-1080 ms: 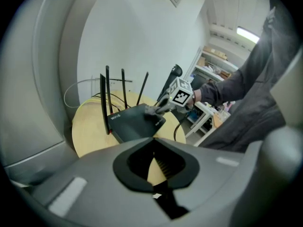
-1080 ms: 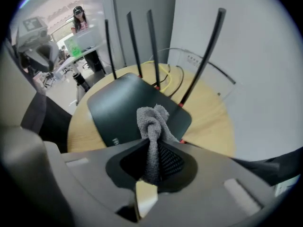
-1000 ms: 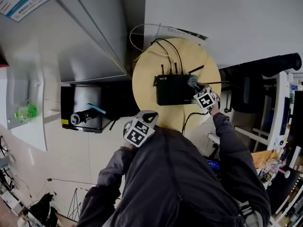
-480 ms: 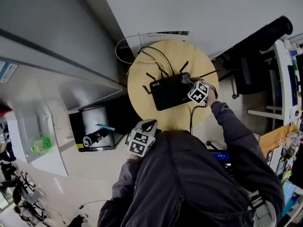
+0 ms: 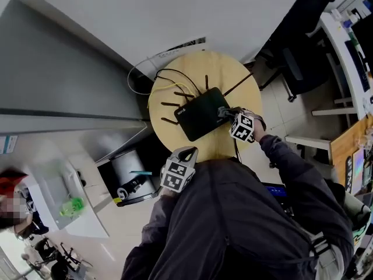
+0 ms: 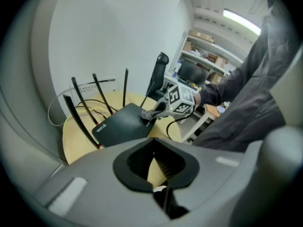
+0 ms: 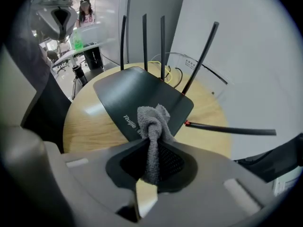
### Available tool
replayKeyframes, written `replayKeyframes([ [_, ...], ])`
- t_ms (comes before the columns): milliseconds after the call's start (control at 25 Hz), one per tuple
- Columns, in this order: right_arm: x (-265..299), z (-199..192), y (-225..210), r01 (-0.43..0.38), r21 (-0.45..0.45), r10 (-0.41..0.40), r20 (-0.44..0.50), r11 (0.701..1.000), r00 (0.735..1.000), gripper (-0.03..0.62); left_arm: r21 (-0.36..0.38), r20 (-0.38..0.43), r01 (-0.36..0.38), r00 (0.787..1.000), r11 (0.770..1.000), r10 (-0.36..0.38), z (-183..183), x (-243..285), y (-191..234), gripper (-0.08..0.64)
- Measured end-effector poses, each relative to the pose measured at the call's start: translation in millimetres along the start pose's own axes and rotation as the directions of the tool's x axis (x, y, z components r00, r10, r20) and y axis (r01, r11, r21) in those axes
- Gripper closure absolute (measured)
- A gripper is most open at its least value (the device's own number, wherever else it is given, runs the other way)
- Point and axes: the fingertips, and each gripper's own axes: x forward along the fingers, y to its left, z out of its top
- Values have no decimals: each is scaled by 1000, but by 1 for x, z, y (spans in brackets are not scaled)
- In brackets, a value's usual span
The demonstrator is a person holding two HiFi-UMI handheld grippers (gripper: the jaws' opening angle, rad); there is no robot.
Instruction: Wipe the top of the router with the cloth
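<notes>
A black router (image 5: 198, 116) with several upright antennas lies on a round wooden table (image 5: 175, 86). My right gripper (image 5: 228, 114) is shut on a grey cloth (image 5: 224, 111), which rests on the router's right end. In the right gripper view the cloth (image 7: 152, 122) hangs bunched from the jaws onto the router's top (image 7: 135, 93) near its printed label. My left gripper (image 5: 185, 155) hovers at the table's near edge, apart from the router, jaws shut with nothing between them. Seen from the left gripper view, the router (image 6: 118, 126) has the right gripper (image 6: 156, 113) at its right corner.
Black and yellow cables (image 5: 166, 80) trail off the table's back toward the wall. A black office chair (image 5: 300, 34) stands to the right. Below the table's left side sits a dark box holding a bin (image 5: 129, 177). A white desk (image 5: 349, 45) runs along the far right.
The head view has swung, so the table appears turned. My right gripper keeps the cloth on the router's right end, shifted slightly along it. The left gripper has stayed at the near edge.
</notes>
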Motion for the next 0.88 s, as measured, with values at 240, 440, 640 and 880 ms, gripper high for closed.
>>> replayKeyframes([
  [240,-9,-13,19,7,101,-15,82,995,997,557,37,-54,8,999,999,-6,7,4,-1,560],
  [440,-24,12,27,-1,161,-33,210,987,977,557,51,-77,-4,997,999,8,9,1,-1,560],
  [640,-14,44,100,-178,93,147,274,980,951,557,40,-114,-34,993,999,38,-7,-11,1,560],
  [880,12,89,170,-366,123,319,290,922,902,557,19,-149,-40,988,999,42,-28,-28,-1,560],
])
